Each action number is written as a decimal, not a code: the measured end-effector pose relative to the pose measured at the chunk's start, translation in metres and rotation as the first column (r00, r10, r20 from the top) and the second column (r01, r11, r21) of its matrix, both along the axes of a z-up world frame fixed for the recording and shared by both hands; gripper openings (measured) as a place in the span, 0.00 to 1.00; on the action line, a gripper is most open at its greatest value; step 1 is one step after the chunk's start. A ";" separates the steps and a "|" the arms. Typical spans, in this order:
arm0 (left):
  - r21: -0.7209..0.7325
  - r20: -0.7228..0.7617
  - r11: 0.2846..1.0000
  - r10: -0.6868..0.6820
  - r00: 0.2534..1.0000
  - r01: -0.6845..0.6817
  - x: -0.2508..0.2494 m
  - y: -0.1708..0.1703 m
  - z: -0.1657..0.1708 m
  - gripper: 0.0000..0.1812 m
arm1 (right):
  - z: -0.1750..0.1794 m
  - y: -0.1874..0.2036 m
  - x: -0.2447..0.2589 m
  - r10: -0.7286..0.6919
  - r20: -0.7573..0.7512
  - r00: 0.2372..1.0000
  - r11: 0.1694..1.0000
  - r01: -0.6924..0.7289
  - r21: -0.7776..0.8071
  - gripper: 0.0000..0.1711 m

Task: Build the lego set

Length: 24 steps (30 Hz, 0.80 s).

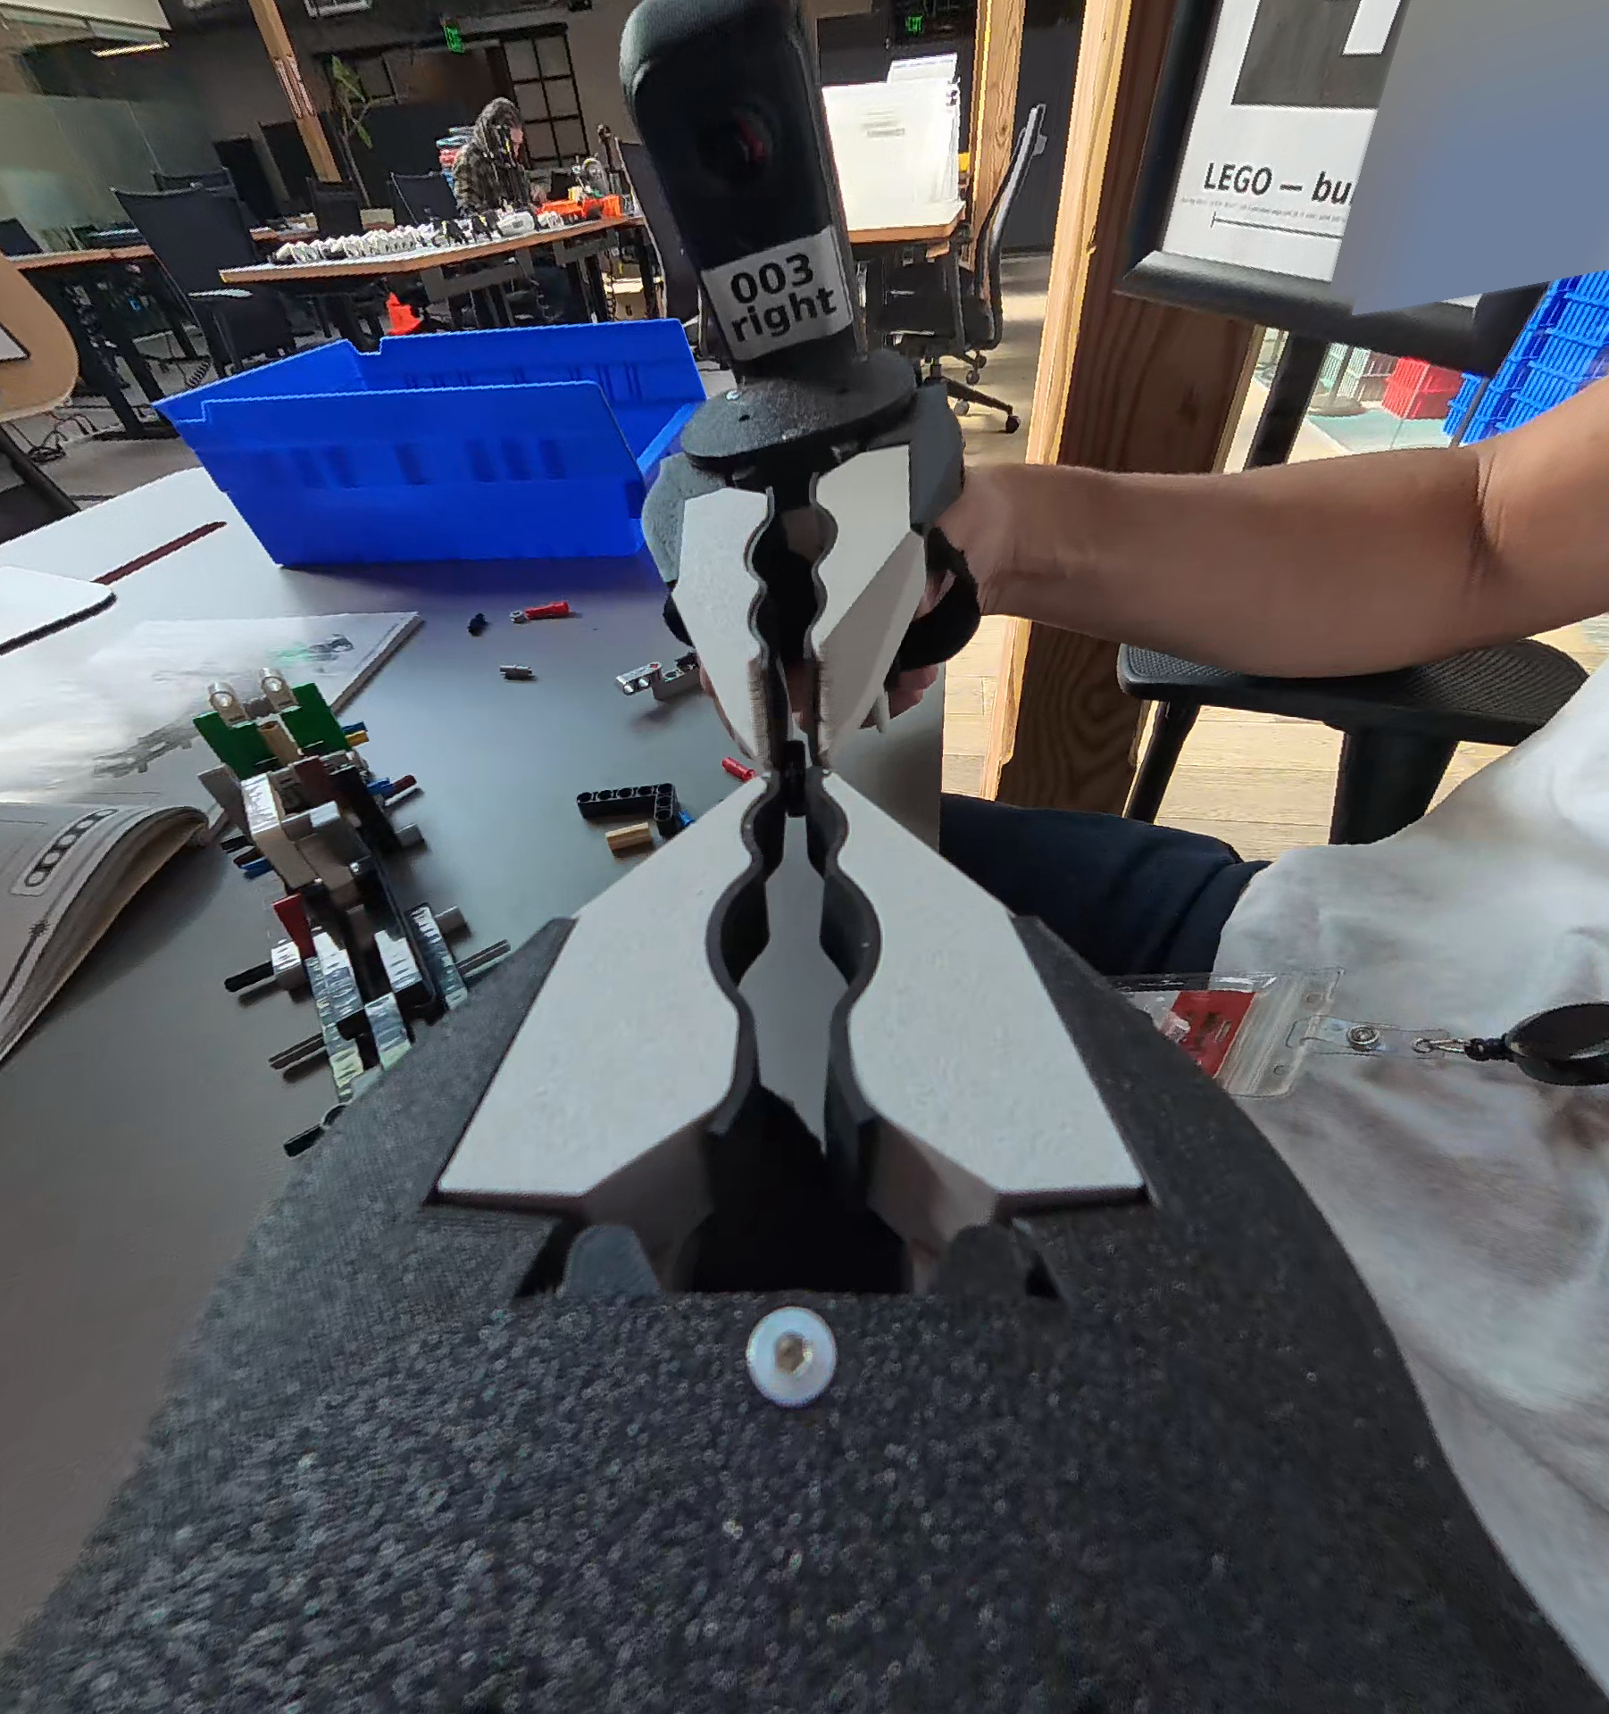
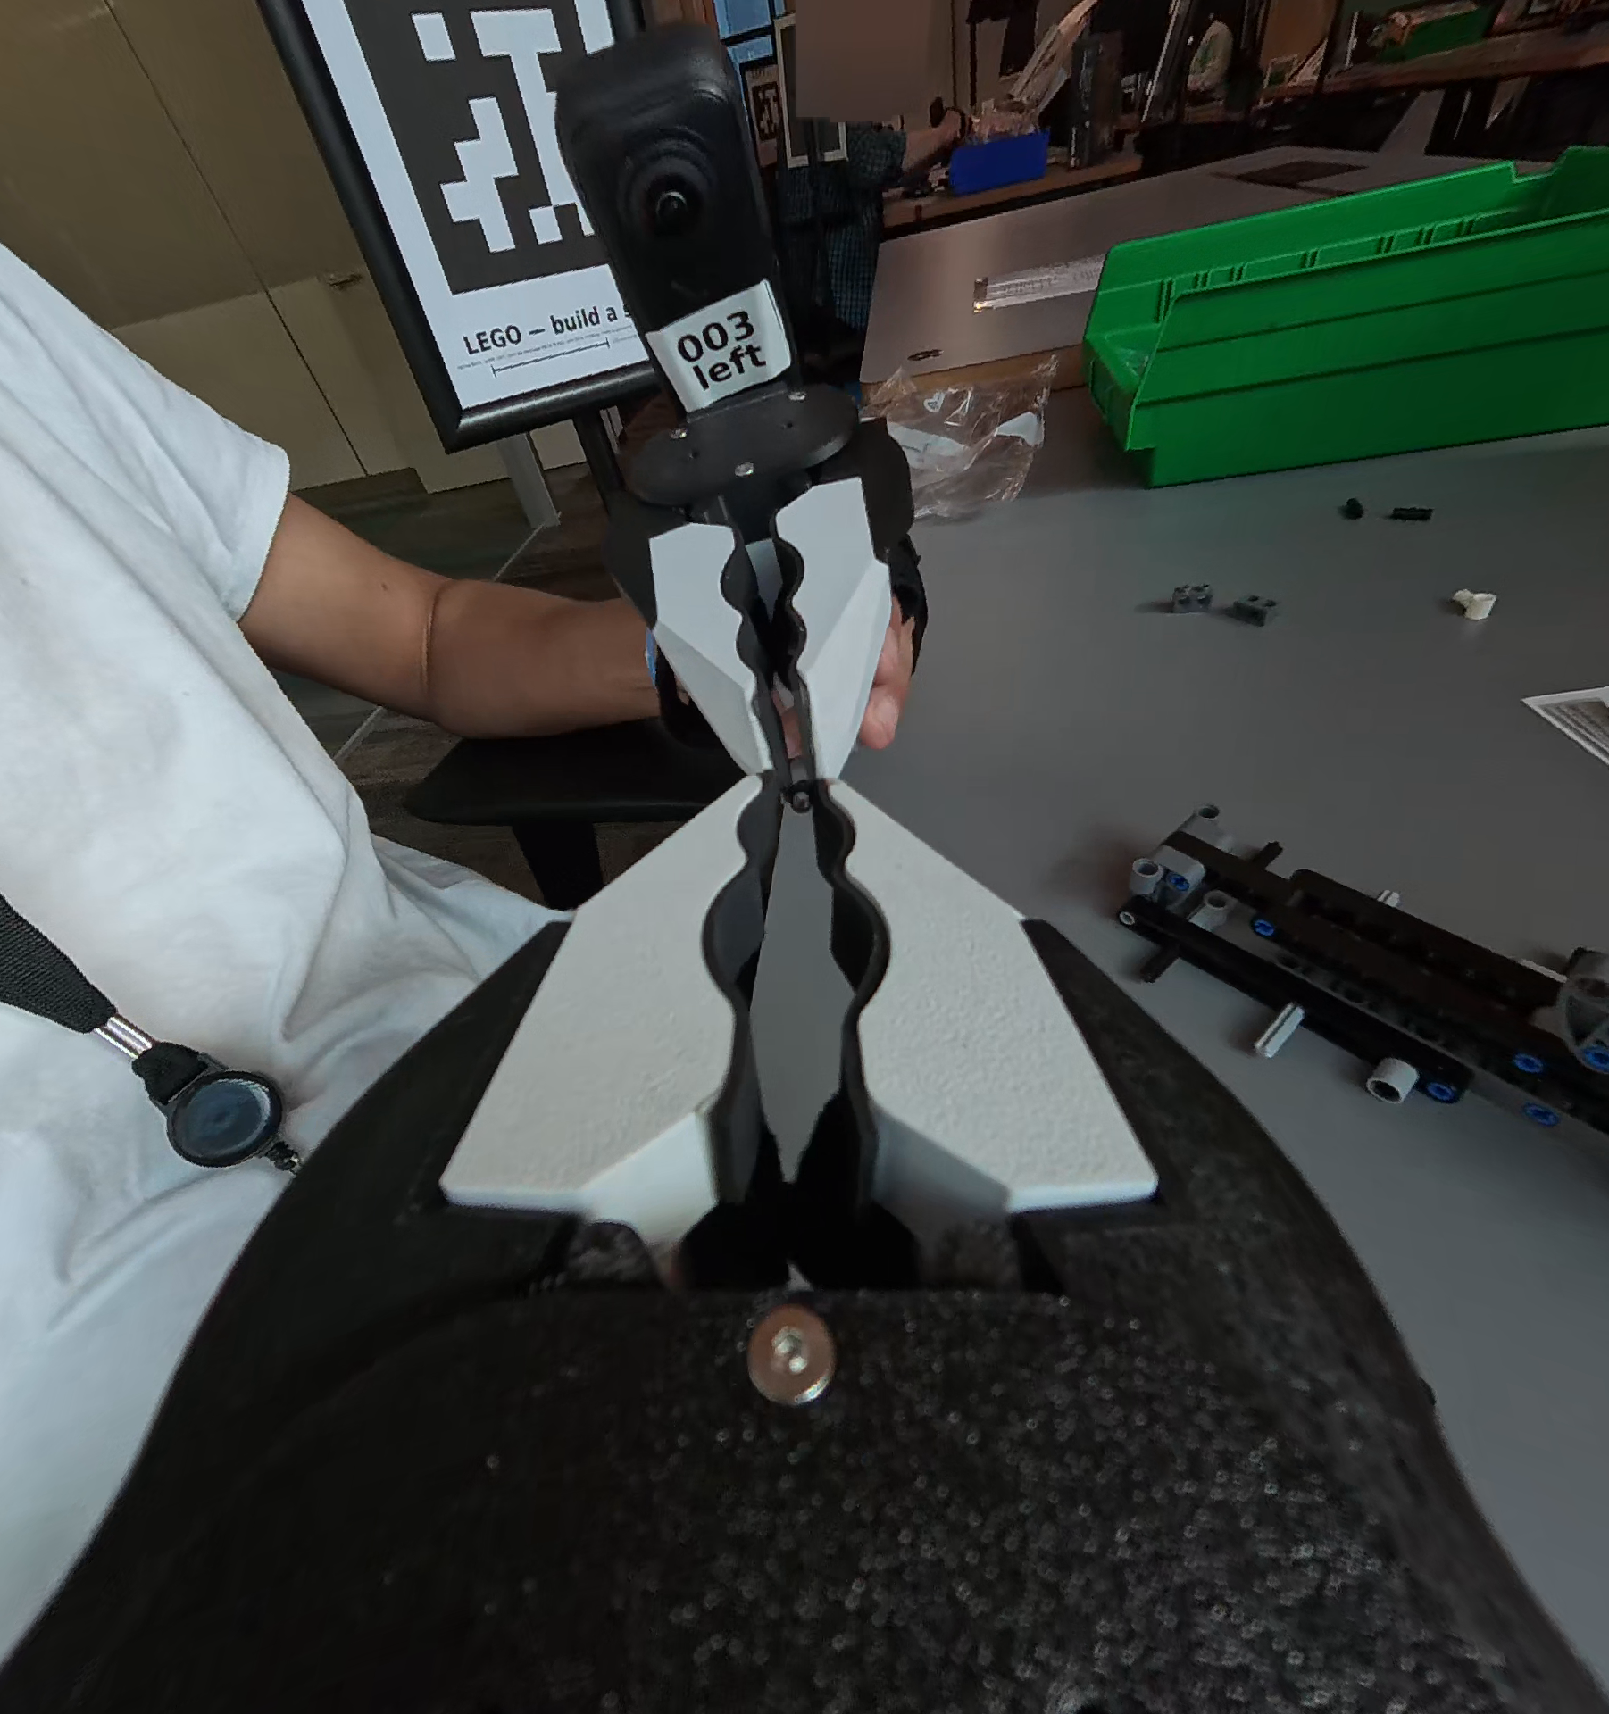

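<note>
My left gripper and right gripper meet tip to tip above the table's near edge. Both are closed on a small black Lego pin held between them. The right wrist view shows the same: right gripper, left gripper, pin. The partly built Lego model lies on the grey table to the left of the grippers. It shows as a long black beam frame in the right wrist view.
A blue bin stands at the back, a green bin on the other side. An open manual lies beside the model. A loose black L-beam, a tan piece, grey pieces and a plastic bag lie on the table. Both grippers' tips are roughly 15 centimetres from the partly built Lego model.
</note>
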<state>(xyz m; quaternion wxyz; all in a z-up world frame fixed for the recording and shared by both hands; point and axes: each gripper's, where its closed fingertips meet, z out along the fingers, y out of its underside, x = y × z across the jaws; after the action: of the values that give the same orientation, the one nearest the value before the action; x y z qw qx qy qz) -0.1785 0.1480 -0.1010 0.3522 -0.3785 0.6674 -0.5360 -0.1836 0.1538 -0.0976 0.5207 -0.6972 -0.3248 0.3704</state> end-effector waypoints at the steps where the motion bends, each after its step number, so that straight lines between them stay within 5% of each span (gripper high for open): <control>1: -0.003 0.001 1.000 -0.004 1.000 0.004 0.000 -0.001 0.000 0.01 | -0.002 0.000 0.000 0.002 0.004 1.000 1.000 -0.002 -0.010 0.02; 6: -0.065 -0.052 0.997 -0.049 0.997 0.045 -0.001 -0.004 -0.004 0.01 | -0.005 -0.003 0.000 0.014 0.011 1.000 1.000 -0.014 -0.017 0.02; 13: -0.402 -0.196 0.897 -0.279 0.940 0.182 -0.006 -0.014 -0.004 0.01 | -0.009 -0.015 -0.004 0.049 0.235 0.971 0.989 -0.080 0.124 0.03; 24: -0.486 -0.235 0.851 -0.345 0.909 0.197 -0.004 -0.014 -0.007 0.01 | -0.010 -0.016 0.002 -0.020 0.406 0.914 0.959 -0.096 0.265 0.03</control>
<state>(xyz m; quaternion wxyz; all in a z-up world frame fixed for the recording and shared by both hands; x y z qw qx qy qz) -0.1825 0.1344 -0.1075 0.0636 -0.4308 0.6190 -0.6537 -0.1815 0.1376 -0.1080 0.5278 -0.6717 -0.4881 0.1788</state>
